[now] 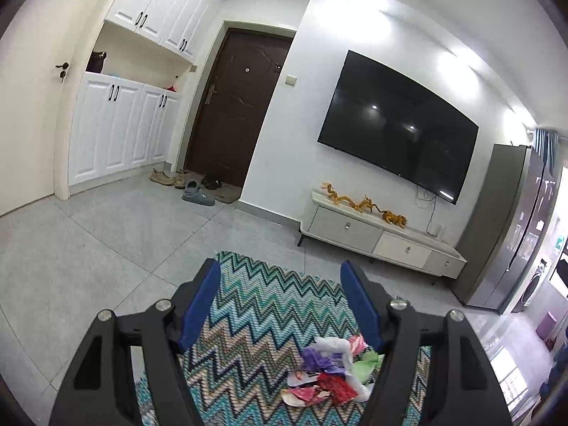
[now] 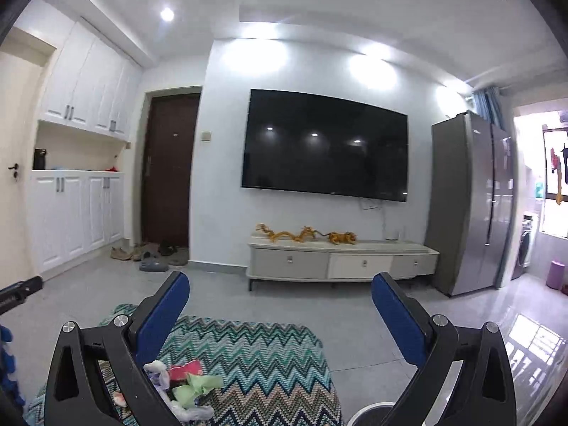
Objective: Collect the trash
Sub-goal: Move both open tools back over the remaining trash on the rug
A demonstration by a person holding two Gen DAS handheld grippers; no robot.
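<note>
Both the left gripper (image 1: 280,273) and the right gripper (image 2: 280,287) hang with jaws apart, nothing between them. The trash (image 1: 330,372) lies heaped on the rug (image 1: 269,305), low in each frame, well inside its edges. Bare floor (image 1: 106,234) spreads beyond the rug to the cabinet (image 1: 383,238) and the door (image 1: 234,106).

The room is brightly and evenly lit by recessed ceiling spotlights (image 2: 167,14), whose glare is blown out on the white wall (image 1: 372,25) and mirrored as dots in the dark television (image 2: 325,143). Daylight is overexposed at the window (image 2: 553,184) and reflected on the glossy floor (image 2: 529,340). Straight lines are bowed by fisheye distortion, corners are vignetted black, and slight softness is seen throughout.
</note>
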